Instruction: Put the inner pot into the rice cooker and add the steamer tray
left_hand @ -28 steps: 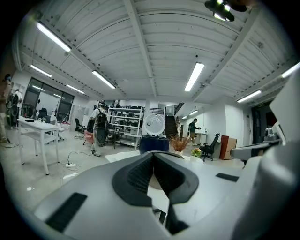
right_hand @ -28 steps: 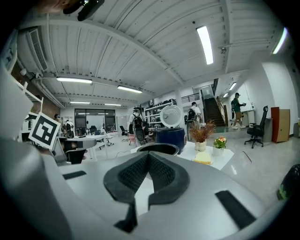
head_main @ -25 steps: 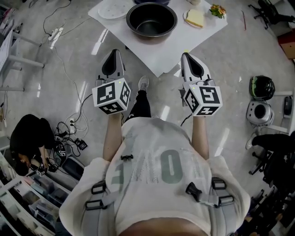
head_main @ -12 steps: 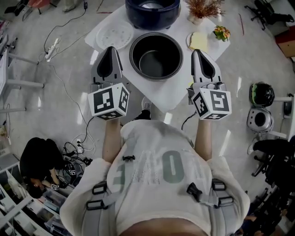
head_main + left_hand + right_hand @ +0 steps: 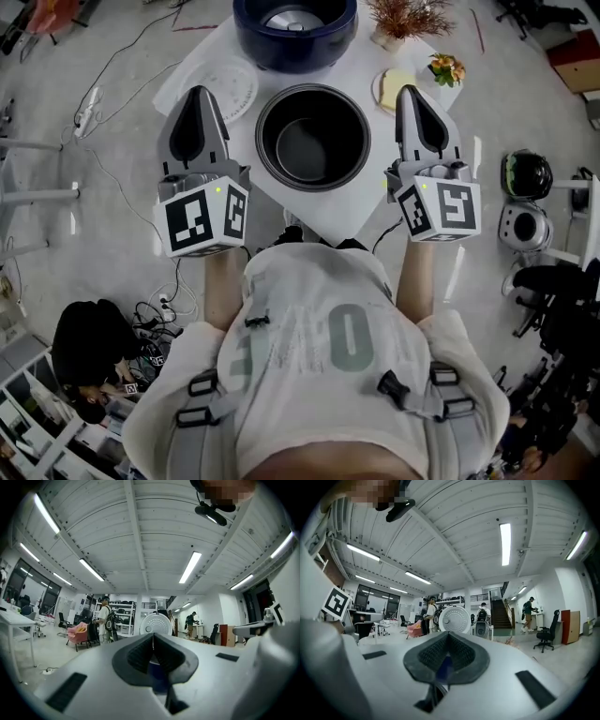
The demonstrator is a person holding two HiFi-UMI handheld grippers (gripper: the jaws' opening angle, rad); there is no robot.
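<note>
The inner pot (image 5: pixel 312 139) sits on the white table (image 5: pixel 361 197), near its close corner, and I see nothing in its dark inside. Just beyond it, at the far edge of the table, stands the dark blue rice cooker (image 5: pixel 294 28), open at the top, with a silvery round part showing at its bottom. The steamer tray (image 5: pixel 242 86), a white dotted disc, lies flat on the table to the left of the pot, partly covered from my view by the left gripper (image 5: pixel 194 94). To the right of the pot a small plate (image 5: pixel 382 89) holds a pale yellow block, with a small bunch of flowers (image 5: pixel 442 68) beside it and a dried plant (image 5: pixel 405 17) further off.

I hold the left gripper (image 5: pixel 153 634) left of the pot and the right gripper (image 5: pixel 410 94) right of it, both clear of its rim. The right gripper (image 5: pixel 449 633) has its fingers pressed together with nothing between them, and so has the left.
</note>
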